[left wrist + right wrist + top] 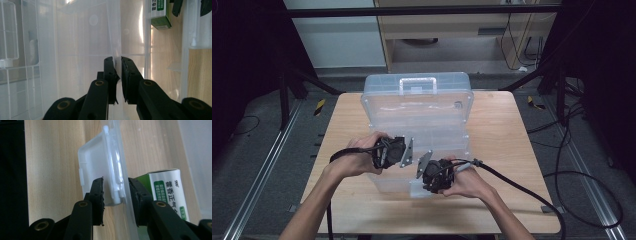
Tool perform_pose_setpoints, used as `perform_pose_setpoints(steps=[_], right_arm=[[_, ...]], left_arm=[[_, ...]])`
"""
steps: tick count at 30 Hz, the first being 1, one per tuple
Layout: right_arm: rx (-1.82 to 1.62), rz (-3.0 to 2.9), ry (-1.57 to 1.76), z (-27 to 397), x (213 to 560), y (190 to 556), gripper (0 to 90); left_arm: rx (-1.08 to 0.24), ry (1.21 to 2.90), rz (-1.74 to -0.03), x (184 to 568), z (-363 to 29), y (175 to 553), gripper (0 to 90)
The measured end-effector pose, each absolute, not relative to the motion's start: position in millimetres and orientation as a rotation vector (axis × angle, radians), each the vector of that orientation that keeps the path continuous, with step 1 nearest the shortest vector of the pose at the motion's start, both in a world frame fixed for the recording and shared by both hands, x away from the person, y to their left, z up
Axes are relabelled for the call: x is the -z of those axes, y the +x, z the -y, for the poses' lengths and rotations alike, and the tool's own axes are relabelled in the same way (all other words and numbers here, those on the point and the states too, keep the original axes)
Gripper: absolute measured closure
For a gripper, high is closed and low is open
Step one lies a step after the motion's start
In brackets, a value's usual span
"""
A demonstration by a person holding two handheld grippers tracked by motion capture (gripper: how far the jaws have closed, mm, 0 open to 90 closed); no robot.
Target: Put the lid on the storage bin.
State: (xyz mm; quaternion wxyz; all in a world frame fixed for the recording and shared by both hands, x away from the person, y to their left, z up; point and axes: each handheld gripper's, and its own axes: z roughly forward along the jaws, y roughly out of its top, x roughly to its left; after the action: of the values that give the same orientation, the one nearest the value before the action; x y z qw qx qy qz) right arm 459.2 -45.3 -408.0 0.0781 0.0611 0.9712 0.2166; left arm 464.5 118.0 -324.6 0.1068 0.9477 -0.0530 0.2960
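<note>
High view: a clear plastic storage box (417,107) with a handle on top stands on the wooden table (512,150), toward the far side and reaching to the middle. The left gripper (399,152) and the right gripper (432,177) are both at the near side of the box, close to each other but apart, each held by one hand (357,160).

Left gripper view: the two black jaws are almost pressed together, and between them stands a thin transparent wall (117,45) of the box; the pads (110,72) pinch this wall. To the upper right, behind another clear wall, lies a small green and white carton (160,15) with printed characters.

Right gripper view: the jaws stand on both sides of the box's clear latch (97,167) and the thin edge it hangs on. The left pad (98,195) touches the latch or is just beside it, while the right pad is apart from the plastic edge, so the jaws are partly spread and do not clamp. The green and white carton (170,192) lies just behind the right jaw, on the wood seen through the plastic.
</note>
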Motion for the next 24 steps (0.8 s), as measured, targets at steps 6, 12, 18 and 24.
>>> perform_pose_setpoints(steps=[6,12,18,24], right_arm=[[-0.752,-2.888,0.213,55.5,400.5,455.7,63.0],[-0.781,-2.844,0.217,62.0,391.1,447.8,61.9],[-0.834,-2.835,0.246,72.2,376.1,442.6,63.2],[-0.958,-2.812,0.301,92.7,359.1,438.1,66.6]], left_arm=[[-0.861,2.808,0.147,324.5,-117.3,463.1,82.3],[-0.858,2.801,0.152,325.3,-117.8,462.9,82.2],[-0.852,2.801,0.140,325.5,-117.7,463.0,82.1],[-0.854,2.793,0.140,326.2,-117.4,463.1,82.0]])
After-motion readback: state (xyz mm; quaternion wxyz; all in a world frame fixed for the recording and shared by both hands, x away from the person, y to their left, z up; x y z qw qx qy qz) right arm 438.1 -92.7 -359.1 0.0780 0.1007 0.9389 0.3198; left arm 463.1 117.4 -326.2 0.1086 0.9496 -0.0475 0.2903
